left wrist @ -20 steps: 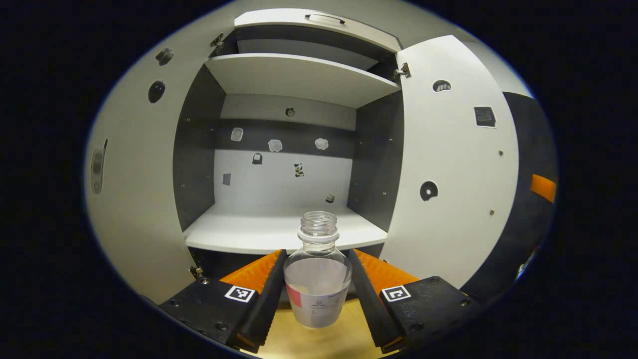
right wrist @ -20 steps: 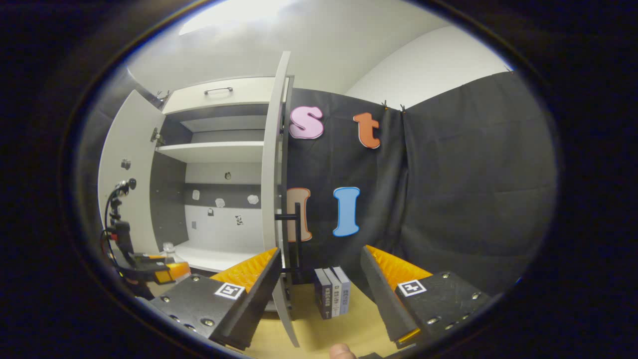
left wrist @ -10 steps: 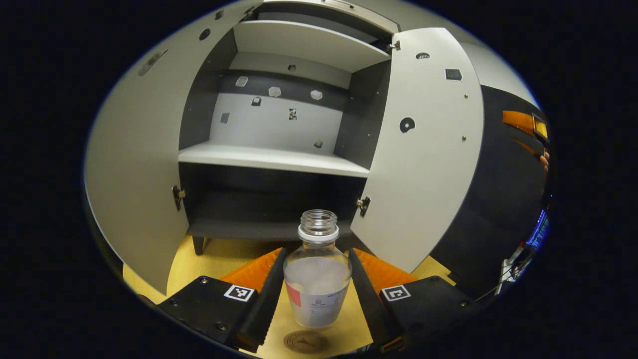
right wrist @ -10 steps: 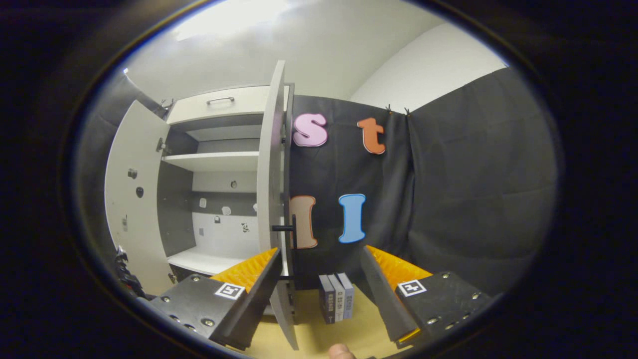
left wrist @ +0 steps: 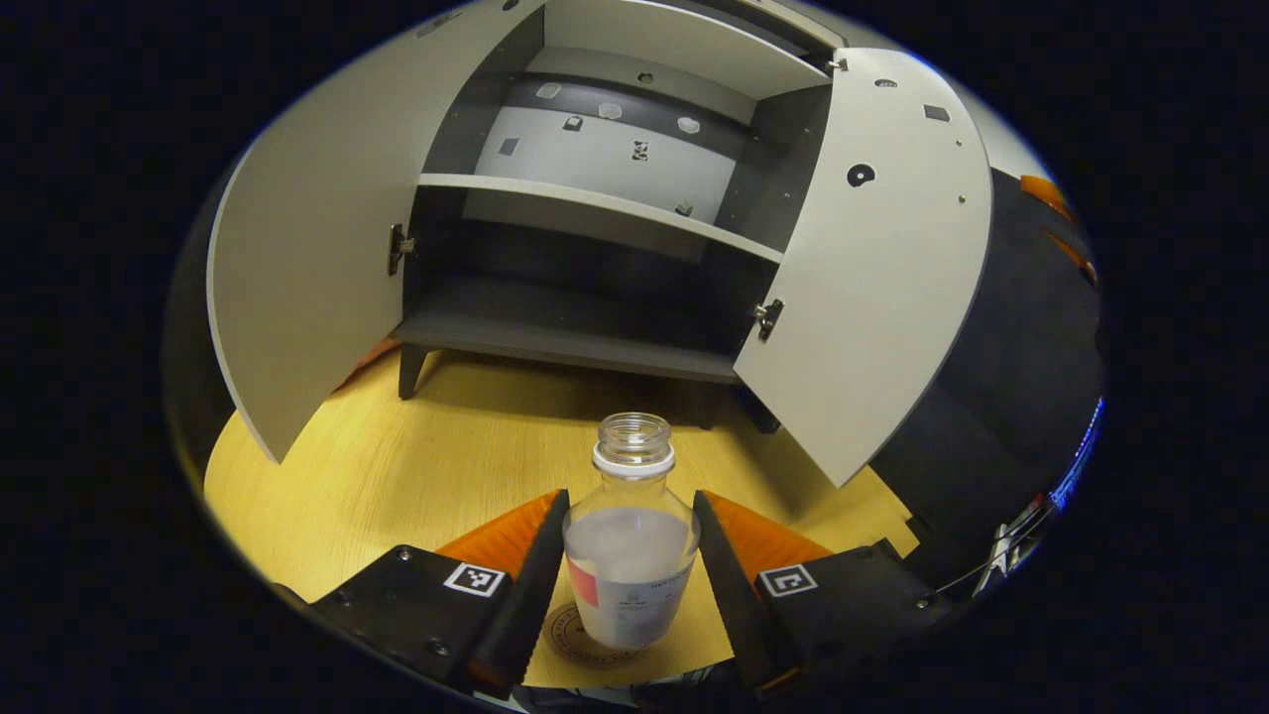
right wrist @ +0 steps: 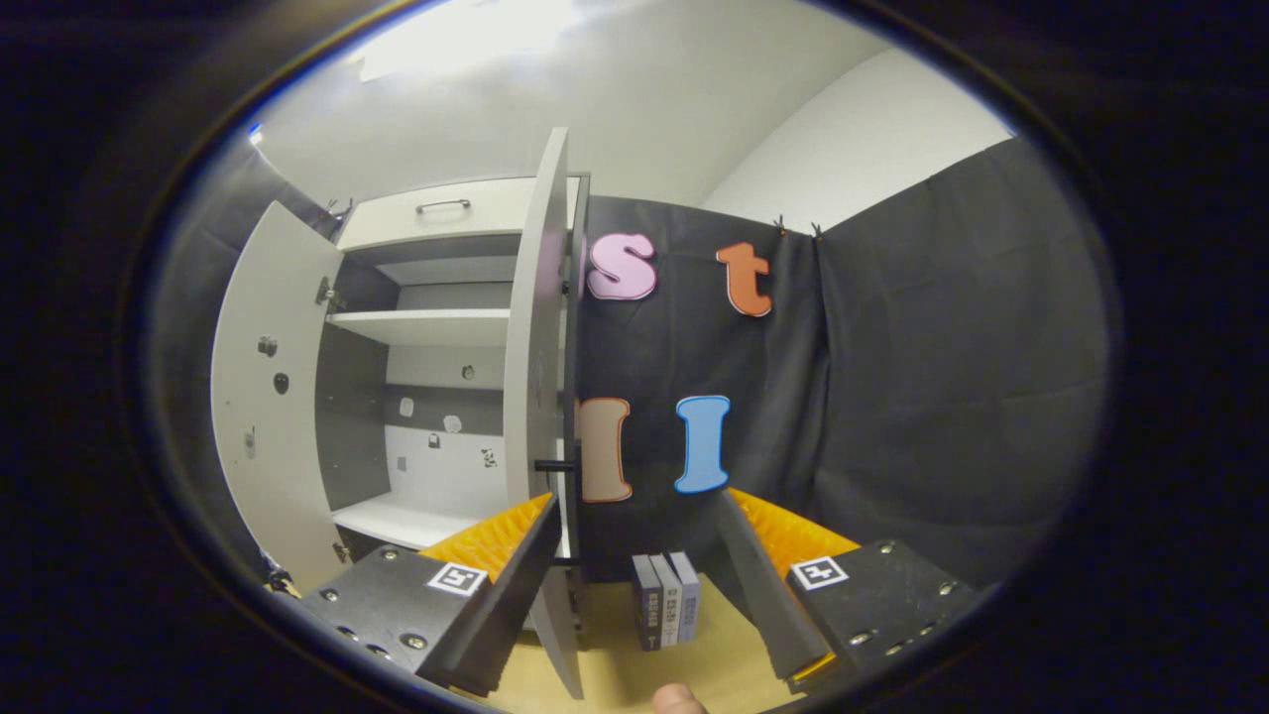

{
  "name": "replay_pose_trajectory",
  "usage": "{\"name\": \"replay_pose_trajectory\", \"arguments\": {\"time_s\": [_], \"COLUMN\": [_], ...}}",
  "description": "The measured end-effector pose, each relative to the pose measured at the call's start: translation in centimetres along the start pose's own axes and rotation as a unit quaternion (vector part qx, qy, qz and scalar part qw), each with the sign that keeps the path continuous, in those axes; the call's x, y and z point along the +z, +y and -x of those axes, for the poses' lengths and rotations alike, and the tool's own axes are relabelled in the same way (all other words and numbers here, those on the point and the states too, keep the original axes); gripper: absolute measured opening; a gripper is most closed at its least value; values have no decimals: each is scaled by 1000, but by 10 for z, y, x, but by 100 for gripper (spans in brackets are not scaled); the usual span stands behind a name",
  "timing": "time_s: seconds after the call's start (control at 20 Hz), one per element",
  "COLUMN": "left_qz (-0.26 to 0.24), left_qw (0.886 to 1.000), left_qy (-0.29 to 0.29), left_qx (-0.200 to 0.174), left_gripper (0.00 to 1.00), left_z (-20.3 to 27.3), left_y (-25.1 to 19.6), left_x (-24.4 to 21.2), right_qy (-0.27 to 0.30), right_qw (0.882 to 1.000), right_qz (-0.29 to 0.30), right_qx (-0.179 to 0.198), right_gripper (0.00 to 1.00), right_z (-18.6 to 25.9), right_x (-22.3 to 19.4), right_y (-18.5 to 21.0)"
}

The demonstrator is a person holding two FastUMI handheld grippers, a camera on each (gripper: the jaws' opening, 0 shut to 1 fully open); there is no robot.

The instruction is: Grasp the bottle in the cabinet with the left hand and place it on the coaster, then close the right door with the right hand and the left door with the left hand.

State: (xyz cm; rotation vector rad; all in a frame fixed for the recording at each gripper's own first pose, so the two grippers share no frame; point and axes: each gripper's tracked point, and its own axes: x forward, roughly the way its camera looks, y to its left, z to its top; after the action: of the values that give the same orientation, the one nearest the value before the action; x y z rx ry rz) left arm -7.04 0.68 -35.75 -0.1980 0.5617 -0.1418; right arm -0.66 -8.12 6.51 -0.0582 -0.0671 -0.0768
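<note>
A clear uncapped bottle (left wrist: 631, 555) with a white neck ring and a red-and-white label is pressed between both fingers of my left gripper (left wrist: 629, 585). Its base is over a round brown coaster (left wrist: 573, 637) on the wooden table; I cannot tell whether it touches. Behind stands the cabinet with its left door (left wrist: 307, 268) and right door (left wrist: 877, 268) swung wide. In the right gripper view my right gripper (right wrist: 634, 585) is open and holds nothing, with the right door's edge (right wrist: 540, 397) and its dark bar handle (right wrist: 555, 464) just ahead of the left finger.
A white shelf (left wrist: 595, 203) and a dark lower shelf (left wrist: 555, 327) sit inside the cabinet. A small stack of books (right wrist: 664, 610) stands on the table between my right gripper's fingers, farther off. A fingertip (right wrist: 679, 699) shows at the bottom edge.
My left gripper has come down and back from the cabinet with the bottle, and the coaster has slid under the bottle's base. The right gripper has shifted slightly toward the right door's edge.
</note>
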Motion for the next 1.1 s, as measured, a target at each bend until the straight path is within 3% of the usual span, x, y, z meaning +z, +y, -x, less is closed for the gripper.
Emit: {"name": "replay_pose_trajectory", "arguments": {"time_s": [0.55, 1.1], "left_qz": [-27, -30], "left_qw": [999, 999], "left_qy": [-29, -4], "left_qx": [22, 22], "left_gripper": [80, 81], "left_z": [-13, -2], "left_y": [6, -6], "left_x": [-24, -30], "right_qy": [4, 7], "right_qw": [1000, 1000], "right_qz": [21, 25], "right_qx": [3, 11], "right_gripper": [96, 95], "right_z": [-5, -19], "right_x": [-2, -8], "right_y": [3, 8]}}
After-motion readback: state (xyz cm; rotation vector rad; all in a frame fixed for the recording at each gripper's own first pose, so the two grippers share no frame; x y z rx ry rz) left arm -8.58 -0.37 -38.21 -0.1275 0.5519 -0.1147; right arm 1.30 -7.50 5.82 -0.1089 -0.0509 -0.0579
